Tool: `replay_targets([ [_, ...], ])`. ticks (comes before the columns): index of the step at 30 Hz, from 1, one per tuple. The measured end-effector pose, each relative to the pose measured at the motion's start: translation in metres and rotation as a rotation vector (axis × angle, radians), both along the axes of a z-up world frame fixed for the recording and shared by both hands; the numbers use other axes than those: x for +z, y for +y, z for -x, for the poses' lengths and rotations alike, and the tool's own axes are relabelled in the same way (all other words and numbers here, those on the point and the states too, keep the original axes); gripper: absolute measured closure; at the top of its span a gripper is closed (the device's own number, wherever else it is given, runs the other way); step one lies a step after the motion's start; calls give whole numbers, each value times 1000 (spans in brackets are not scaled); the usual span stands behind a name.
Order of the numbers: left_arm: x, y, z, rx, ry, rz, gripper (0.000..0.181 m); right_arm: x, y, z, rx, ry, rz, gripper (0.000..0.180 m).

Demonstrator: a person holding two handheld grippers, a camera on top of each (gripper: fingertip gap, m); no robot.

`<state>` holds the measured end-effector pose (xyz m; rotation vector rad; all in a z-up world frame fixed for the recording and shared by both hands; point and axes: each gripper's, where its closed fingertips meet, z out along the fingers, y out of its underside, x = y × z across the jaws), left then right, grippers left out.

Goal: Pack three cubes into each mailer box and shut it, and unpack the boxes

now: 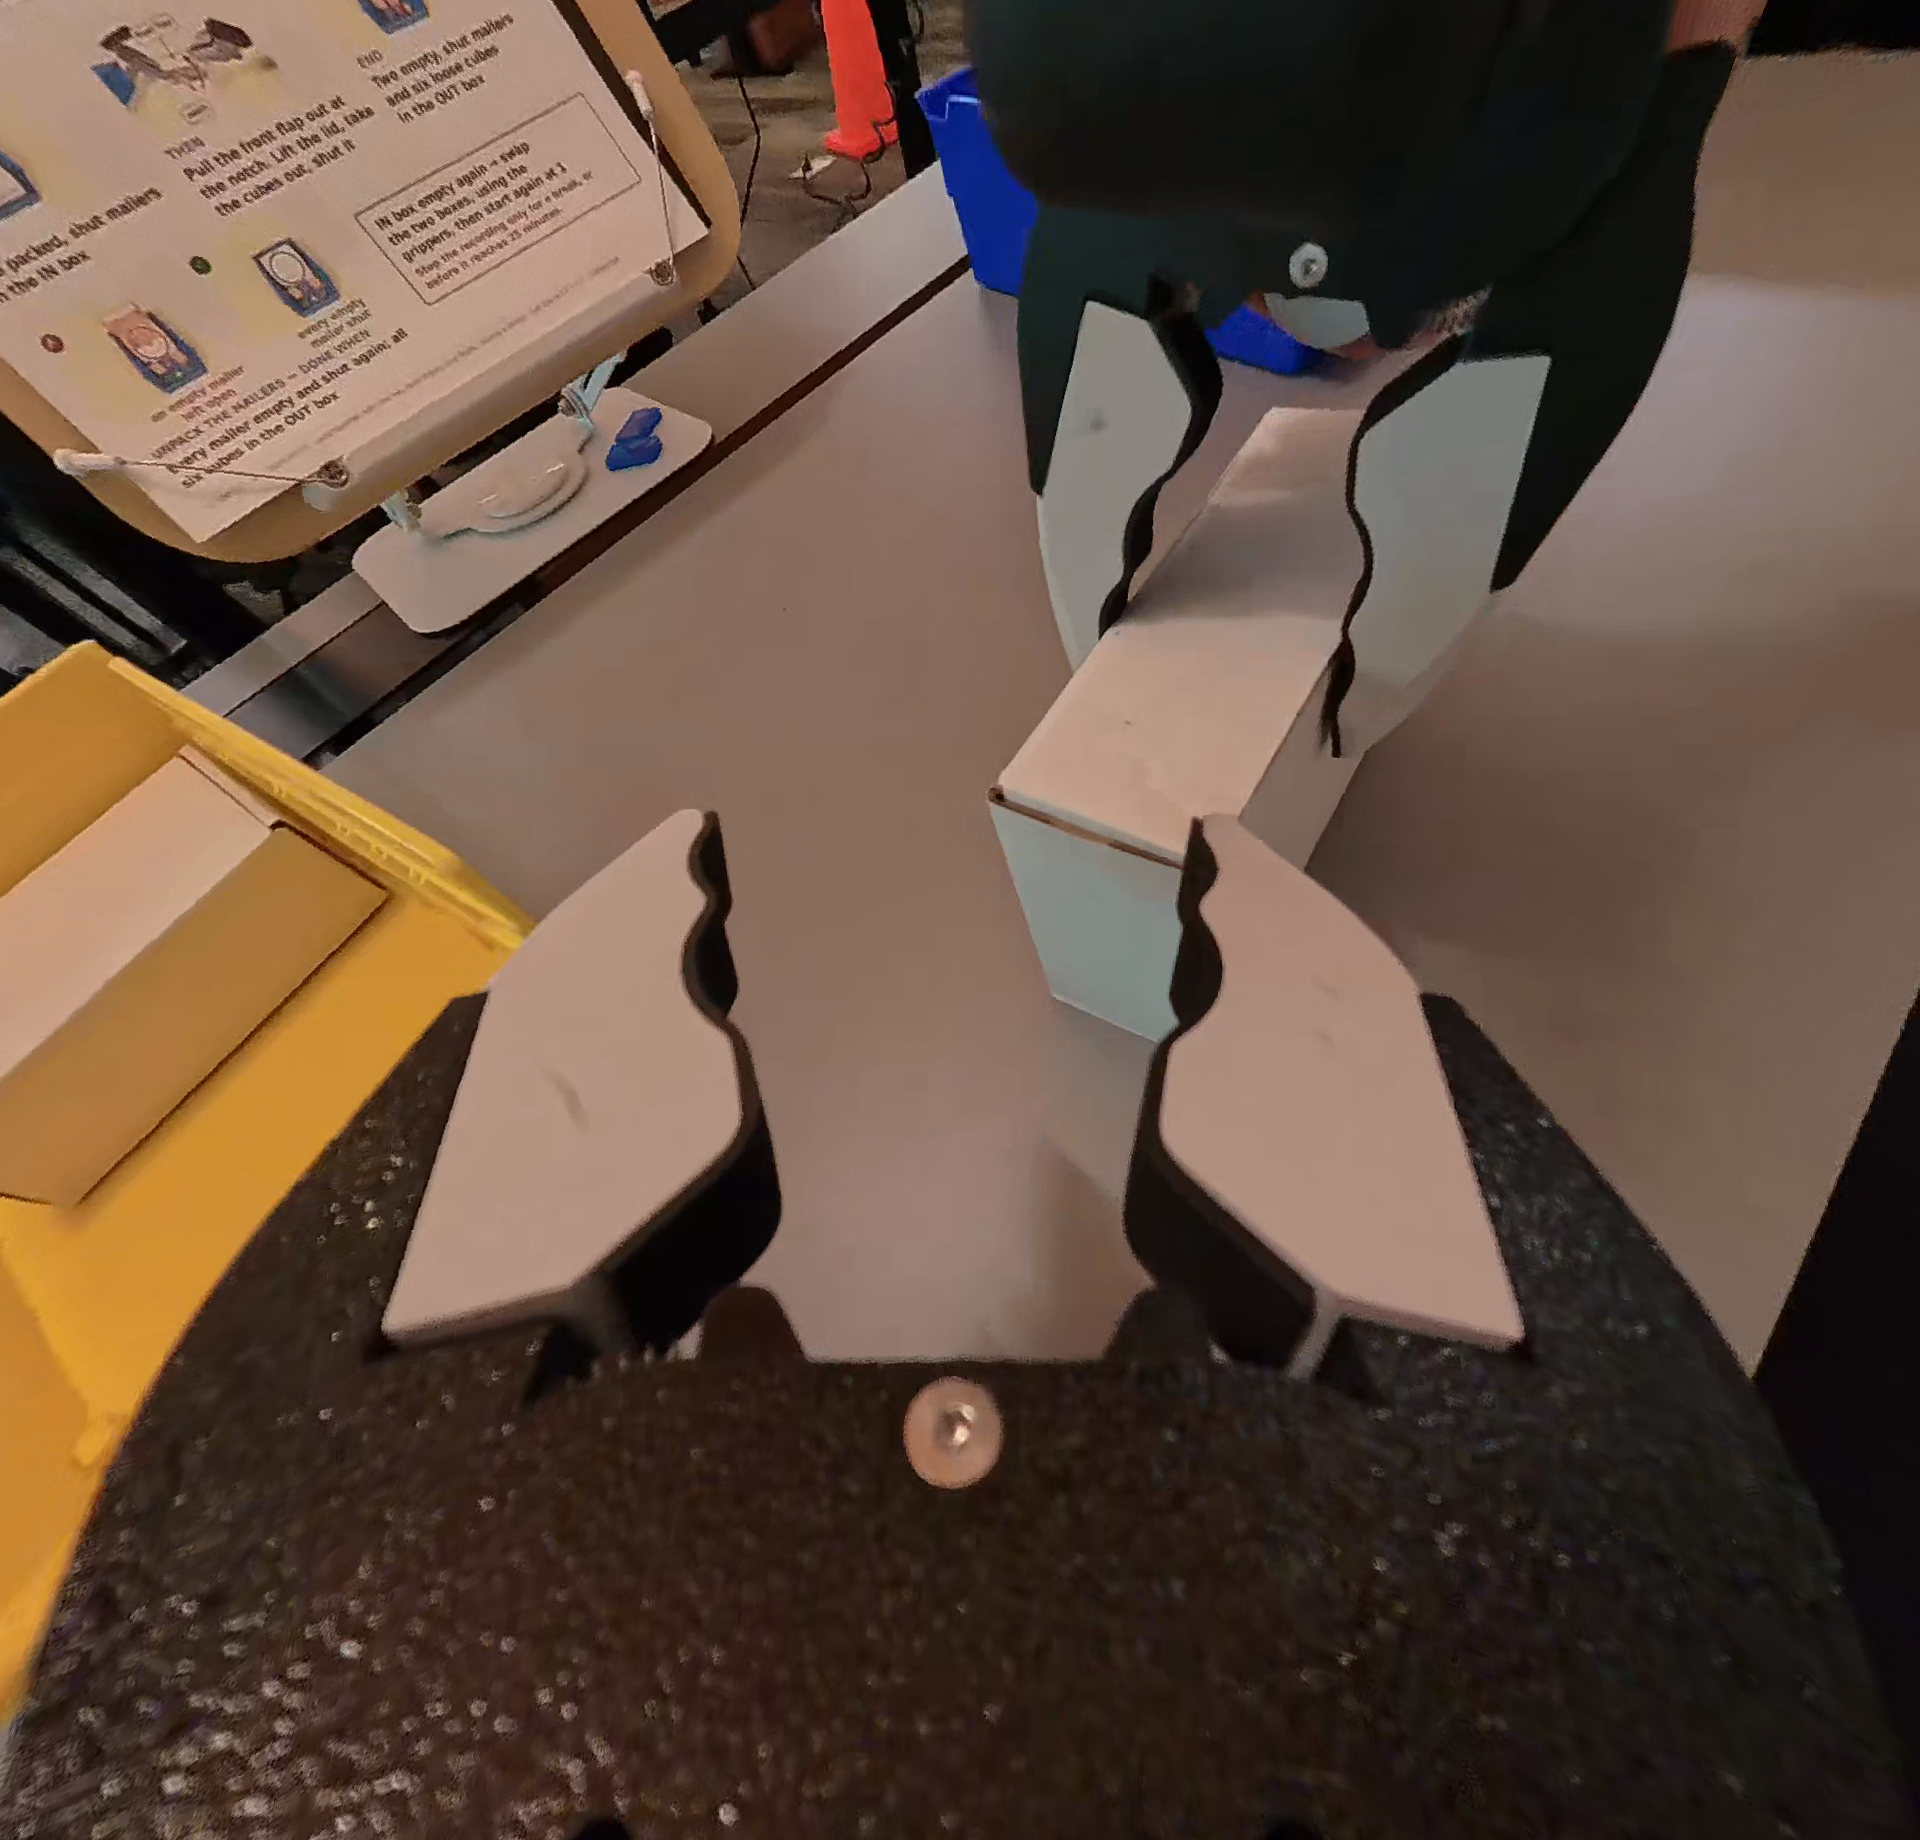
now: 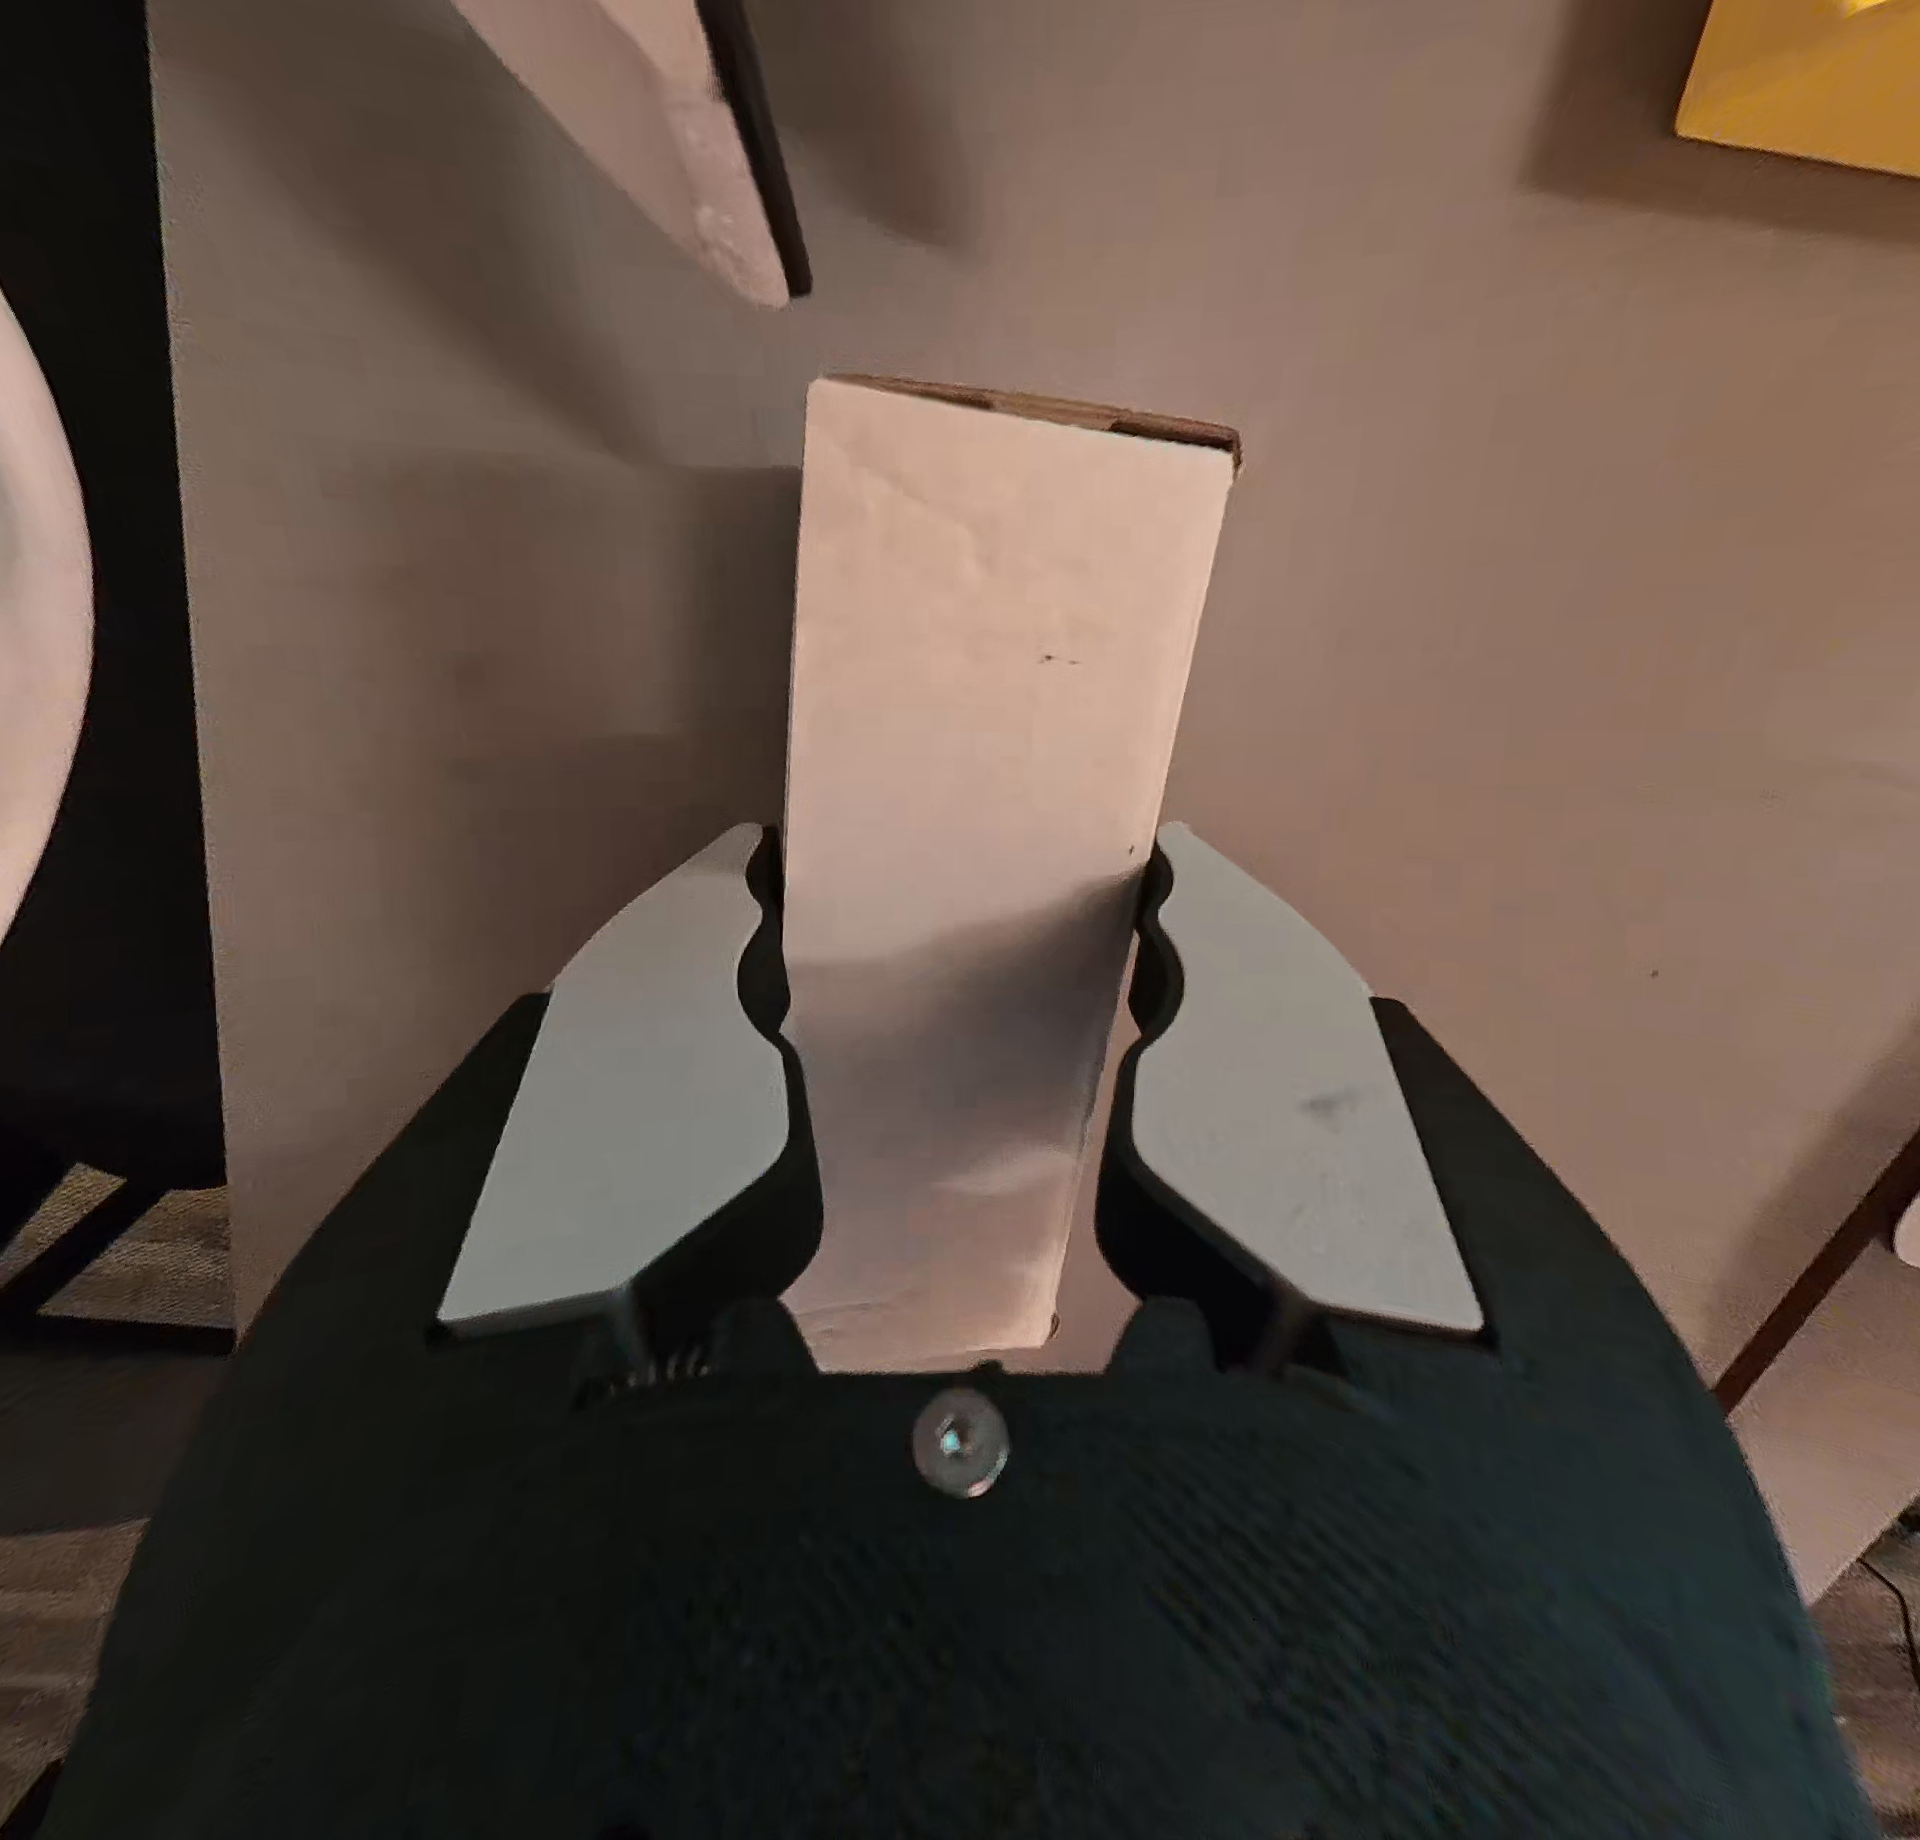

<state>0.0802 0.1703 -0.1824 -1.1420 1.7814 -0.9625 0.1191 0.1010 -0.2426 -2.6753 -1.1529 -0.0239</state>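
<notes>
A closed white mailer box (image 1: 1153, 720) lies on the grey table (image 1: 831, 647). My right gripper (image 1: 1226, 678) comes down from above and is shut on the box's far half, one finger on each long side. In the right wrist view the box (image 2: 997, 647) runs lengthwise between the right gripper's (image 2: 966, 845) pads, which touch both sides. My left gripper (image 1: 956, 845) is open and empty, low over the table just left of the box's near end. A second white mailer box (image 1: 135, 959) lies in the yellow bin (image 1: 343, 803). No cubes show.
An instruction board (image 1: 312, 180) on a stand is at the back left. A blue bin (image 1: 977, 201) stands behind the right gripper. The table edge runs along the back left. One left gripper finger (image 2: 665, 107) and a yellow bin corner (image 2: 1818, 45) show in the right wrist view.
</notes>
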Motion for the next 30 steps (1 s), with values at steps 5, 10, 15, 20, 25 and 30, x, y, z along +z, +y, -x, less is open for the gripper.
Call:
replay_targets([
  [5, -2, 8, 1, 29, 6, -14, 104, 22, -32, -30, -3, -141, 0, 115],
  [10, -4, 15, 3, 45, 11, -57, 107, 123, -73, -133, -215, -443, -209, 115],
  [15, -6, 12, -4, 38, 7, -5, 111, 184, -141, -271, -497, -825, -259, 116],
  [20, -16, 13, -5, 43, 33, -43, 112, 139, -181, -375, -652, -944, -293, 116],
  [25, -31, 21, -9, 65, 69, -37, 114, 84, -195, -424, -641, -1111, -248, 116],
  [30, -49, 21, -16, 69, 123, -17, 114, 46, -190, -450, -591, -1170, -277, 116],
])
